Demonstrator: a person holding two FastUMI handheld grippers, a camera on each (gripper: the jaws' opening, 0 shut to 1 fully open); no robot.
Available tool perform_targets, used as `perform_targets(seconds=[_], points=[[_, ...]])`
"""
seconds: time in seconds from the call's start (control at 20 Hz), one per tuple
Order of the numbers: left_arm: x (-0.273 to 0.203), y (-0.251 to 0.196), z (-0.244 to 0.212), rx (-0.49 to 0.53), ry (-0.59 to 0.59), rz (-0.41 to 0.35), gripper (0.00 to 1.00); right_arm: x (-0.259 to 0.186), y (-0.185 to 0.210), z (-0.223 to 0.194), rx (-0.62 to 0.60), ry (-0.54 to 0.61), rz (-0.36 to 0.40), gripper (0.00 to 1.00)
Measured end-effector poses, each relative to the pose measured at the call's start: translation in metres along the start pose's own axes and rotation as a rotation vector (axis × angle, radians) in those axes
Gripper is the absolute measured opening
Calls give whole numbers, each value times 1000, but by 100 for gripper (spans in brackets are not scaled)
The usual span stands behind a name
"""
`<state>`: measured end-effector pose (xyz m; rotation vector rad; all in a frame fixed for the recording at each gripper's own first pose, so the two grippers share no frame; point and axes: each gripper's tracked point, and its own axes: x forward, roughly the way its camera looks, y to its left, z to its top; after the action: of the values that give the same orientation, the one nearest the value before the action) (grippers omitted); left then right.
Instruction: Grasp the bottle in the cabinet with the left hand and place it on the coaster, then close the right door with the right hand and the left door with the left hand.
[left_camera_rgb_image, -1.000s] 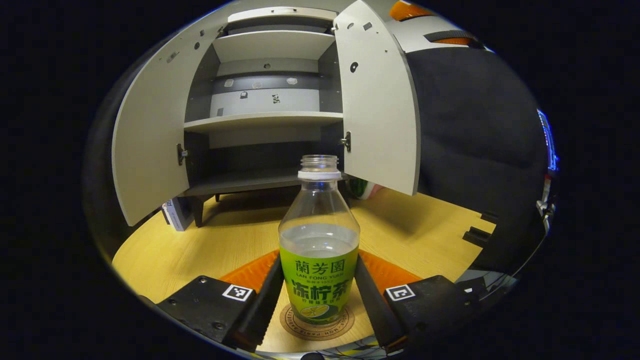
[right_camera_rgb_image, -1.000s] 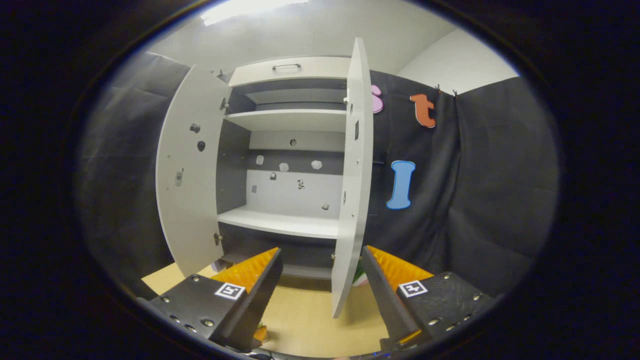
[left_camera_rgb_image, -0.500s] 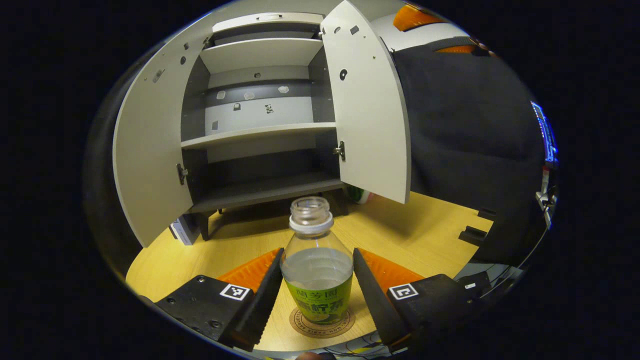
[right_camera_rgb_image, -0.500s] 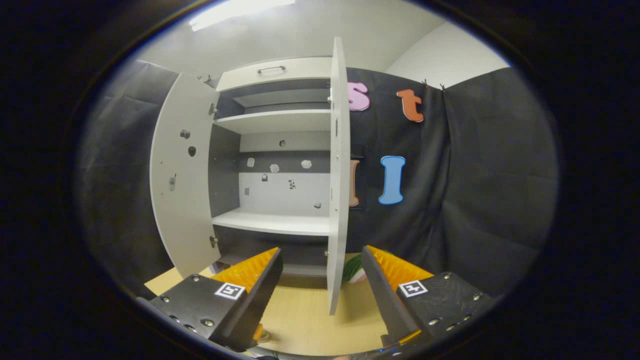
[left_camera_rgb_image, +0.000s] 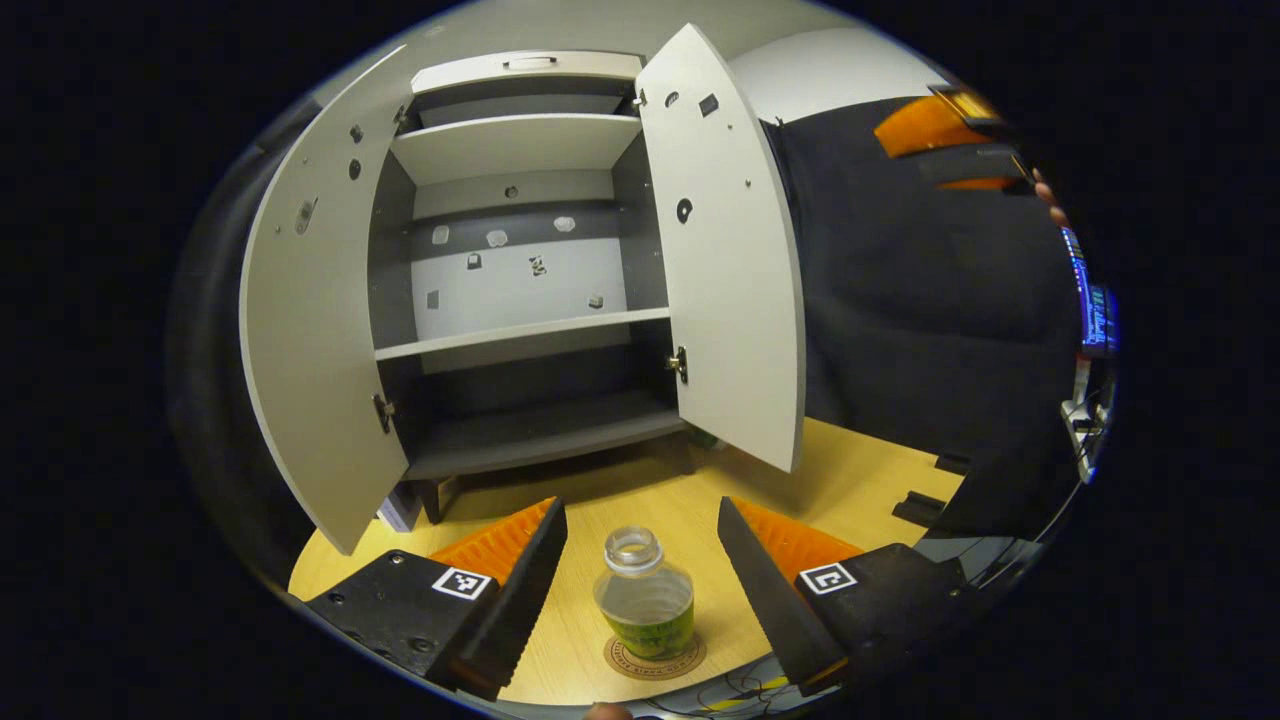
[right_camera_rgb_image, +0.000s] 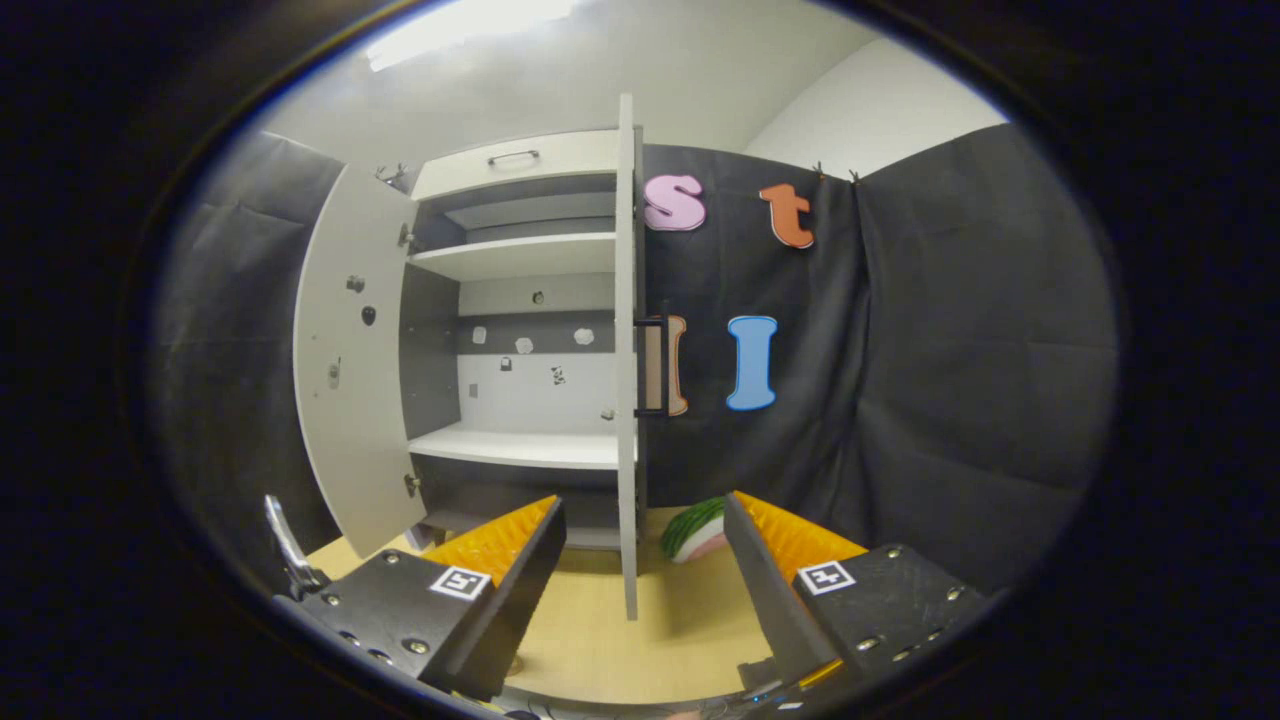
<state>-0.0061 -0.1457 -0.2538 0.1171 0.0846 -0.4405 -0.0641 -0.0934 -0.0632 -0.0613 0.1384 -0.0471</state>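
- The bottle (left_camera_rgb_image: 645, 600) stands upright on the round coaster (left_camera_rgb_image: 655, 657) on the bench (left_camera_rgb_image: 850, 480).
- Its green label is too small to read.
- The left gripper (left_camera_rgb_image: 640, 570) is spread wide, touching nothing.
- The right gripper (right_camera_rgb_image: 640, 560) is spread too, near the right door (right_camera_rgb_image: 627, 400).

Wood table (left_camera_rgb_image: 860, 480); coaster (left_camera_rgb_image: 655, 657), cabinet (left_camera_rgb_image: 520, 290)

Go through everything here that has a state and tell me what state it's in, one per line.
Bottle: upright on the coaster, uncapped, partly full.
Left door: open.
Right door: open.
Top drawer: closed.
Left gripper: open, clear of the bottle.
Right gripper: open, holding nothing.
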Motion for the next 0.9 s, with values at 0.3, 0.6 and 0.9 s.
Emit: perform_targets(seconds=[0.3,0.6,0.9], points=[[-19,16,76,-20,-67,-20,96,10,-22,12,-35,-27,28,94],[-44,73,120,-93,-73,72,96,50,-88,42,94,-67,-53,96],[-70,134,127,-98,-73,185,96,101,-152,72,75,-122,-145,93]])
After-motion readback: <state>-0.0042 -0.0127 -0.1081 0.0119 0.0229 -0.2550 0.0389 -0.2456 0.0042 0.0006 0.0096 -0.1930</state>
